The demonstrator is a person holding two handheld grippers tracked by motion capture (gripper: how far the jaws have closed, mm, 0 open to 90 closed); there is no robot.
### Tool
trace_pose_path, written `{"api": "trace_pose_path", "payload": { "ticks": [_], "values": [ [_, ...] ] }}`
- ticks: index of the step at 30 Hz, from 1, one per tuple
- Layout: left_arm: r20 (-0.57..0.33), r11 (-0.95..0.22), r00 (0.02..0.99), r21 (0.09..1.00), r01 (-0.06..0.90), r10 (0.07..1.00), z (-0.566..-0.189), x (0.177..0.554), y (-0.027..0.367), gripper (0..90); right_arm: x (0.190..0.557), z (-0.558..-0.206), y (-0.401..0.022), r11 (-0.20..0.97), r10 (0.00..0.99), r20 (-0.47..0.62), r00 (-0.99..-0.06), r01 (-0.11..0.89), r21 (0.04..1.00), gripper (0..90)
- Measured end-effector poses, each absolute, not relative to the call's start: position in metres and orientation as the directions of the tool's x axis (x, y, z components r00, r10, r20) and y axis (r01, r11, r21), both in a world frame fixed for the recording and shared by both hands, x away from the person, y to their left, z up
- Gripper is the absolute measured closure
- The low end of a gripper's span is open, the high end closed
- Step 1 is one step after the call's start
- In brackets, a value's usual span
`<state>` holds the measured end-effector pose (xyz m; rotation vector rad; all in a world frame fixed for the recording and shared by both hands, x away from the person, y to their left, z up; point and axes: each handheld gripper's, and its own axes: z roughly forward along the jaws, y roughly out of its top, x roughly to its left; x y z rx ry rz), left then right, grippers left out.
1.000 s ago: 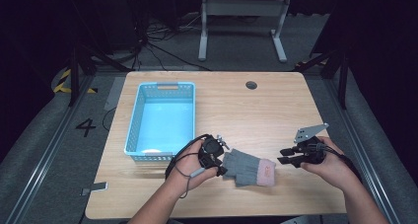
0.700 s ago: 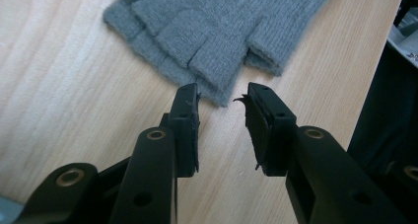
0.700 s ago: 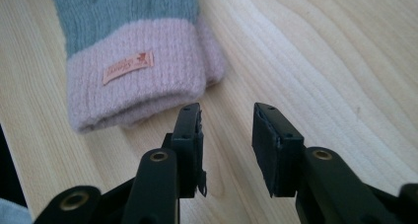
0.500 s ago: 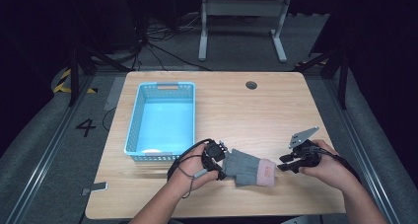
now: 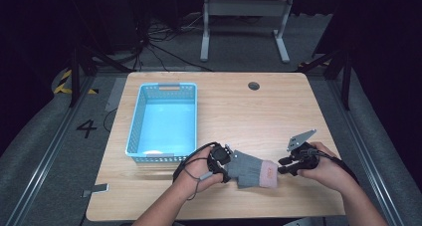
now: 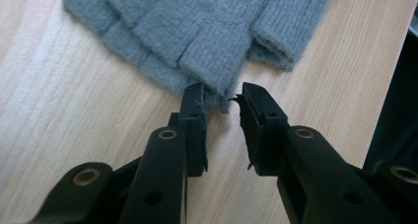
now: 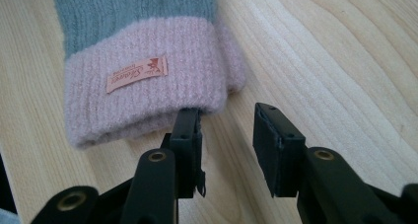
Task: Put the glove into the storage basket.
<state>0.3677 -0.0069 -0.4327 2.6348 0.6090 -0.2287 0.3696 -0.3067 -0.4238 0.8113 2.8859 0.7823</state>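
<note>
A grey knitted fingerless glove (image 5: 249, 170) with a pink cuff (image 7: 143, 86) lies flat on the wooden table near its front edge. My left gripper (image 5: 225, 162) is at the glove's finger end. In the left gripper view, the tip of one grey glove finger (image 6: 207, 71) reaches in between the jaws of the left gripper (image 6: 220, 93). Those jaws have just been closing, and a gap still shows beside the wool. My right gripper (image 5: 283, 165) is at the cuff end. In the right gripper view its jaws (image 7: 227, 118) stand open, with the cuff's corner against the left jaw tip.
A light blue plastic basket (image 5: 133, 131) stands on the left half of the table (image 5: 259, 116), just behind my left hand. A round cable hole (image 5: 254, 85) is near the far edge. Dark floor, cables and a metal stand lie beyond the table.
My left gripper has sunk a little and moved in on the glove's finger end. The right gripper has dipped slightly at the cuff. The glove has not moved.
</note>
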Motion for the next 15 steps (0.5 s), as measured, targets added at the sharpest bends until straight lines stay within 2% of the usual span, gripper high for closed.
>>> {"api": "trace_pose_path", "payload": {
  "ticks": [7,13,15],
  "values": [
    [-0.203,-0.821,0.905,0.382,0.425,0.374,-0.4314,0.3655,-0.0119,77.7,0.3696,-0.4253,-0.3052,0.739,0.497,0.090,-0.863,0.475,0.478,64.8],
    [-0.198,-0.823,0.902,0.371,0.430,0.383,-0.4340,0.3664,-0.0149,77.8,0.3692,-0.4259,-0.3027,0.747,0.486,0.084,-0.870,0.463,0.477,67.2],
    [-0.188,-0.822,0.904,0.375,0.428,0.385,-0.4325,0.3658,-0.0157,83.1,0.3684,-0.4258,-0.3004,0.751,0.482,0.078,-0.872,0.458,0.476,70.9]
  ]
}}
